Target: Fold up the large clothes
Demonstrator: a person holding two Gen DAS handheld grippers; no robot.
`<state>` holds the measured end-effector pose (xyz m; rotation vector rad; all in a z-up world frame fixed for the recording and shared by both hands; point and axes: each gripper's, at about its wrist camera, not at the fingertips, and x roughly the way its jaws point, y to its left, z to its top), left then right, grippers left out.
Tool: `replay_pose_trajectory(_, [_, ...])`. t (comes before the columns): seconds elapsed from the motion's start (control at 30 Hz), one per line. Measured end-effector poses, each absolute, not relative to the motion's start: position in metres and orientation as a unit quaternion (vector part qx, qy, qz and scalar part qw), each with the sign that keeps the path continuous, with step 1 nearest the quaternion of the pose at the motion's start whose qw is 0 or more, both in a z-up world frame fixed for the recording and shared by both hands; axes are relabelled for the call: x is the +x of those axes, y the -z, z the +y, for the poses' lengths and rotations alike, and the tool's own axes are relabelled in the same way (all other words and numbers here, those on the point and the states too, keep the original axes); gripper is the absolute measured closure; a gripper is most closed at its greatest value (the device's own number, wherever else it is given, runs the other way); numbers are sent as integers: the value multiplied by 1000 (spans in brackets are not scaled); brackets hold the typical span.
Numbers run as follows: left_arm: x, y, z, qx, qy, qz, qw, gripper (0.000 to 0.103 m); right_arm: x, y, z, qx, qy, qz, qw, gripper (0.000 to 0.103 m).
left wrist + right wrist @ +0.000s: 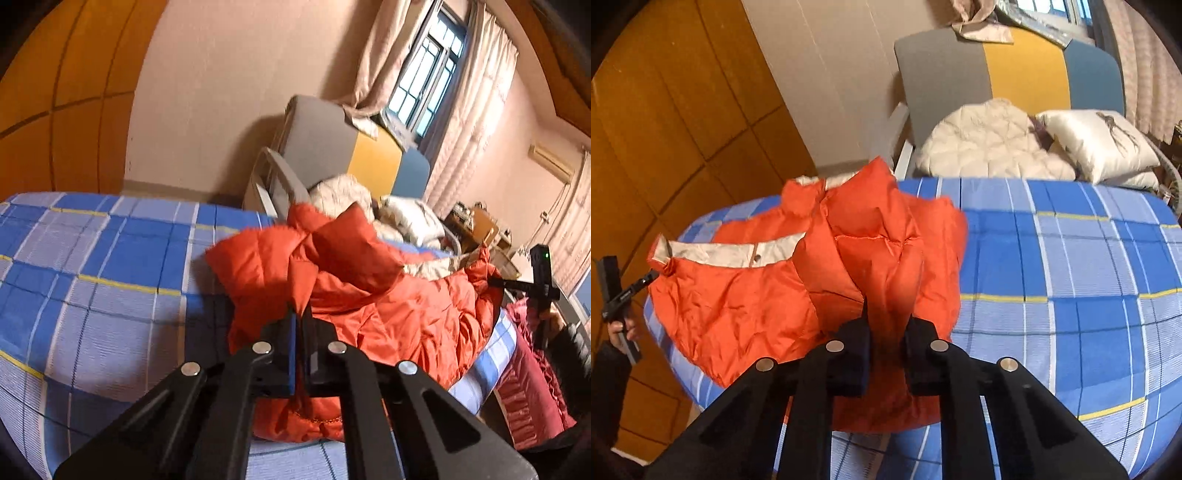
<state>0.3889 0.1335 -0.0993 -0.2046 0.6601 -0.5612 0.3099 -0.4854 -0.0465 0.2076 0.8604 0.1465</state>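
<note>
On the left wrist camera, my left claw has its jaws nearly together, pinching a thin fold of the orange jacket. The jacket lies crumpled on the checked bed, toward its right edge. I see the right claw far off, at the jacket's other end.

On the right wrist camera, my right claw is partly open, clamped on a thick bunch of jacket between its jaws. The left claw meets the jacket's far corner; its grip is too small to judge here. A cream coat and pillow lie beyond.
</note>
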Motion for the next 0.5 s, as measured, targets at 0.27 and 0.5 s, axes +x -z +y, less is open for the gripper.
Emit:
replay_pose_trajectory(0.27, [426, 67, 131, -105, 248, 300, 915, 102, 349, 29, -498, 132, -46, 391, 910, 92])
replay_pose_trajectory(0.5, [489, 65, 113, -110, 218, 311, 919, 102, 402, 41, -508, 153, -19, 398, 904, 92])
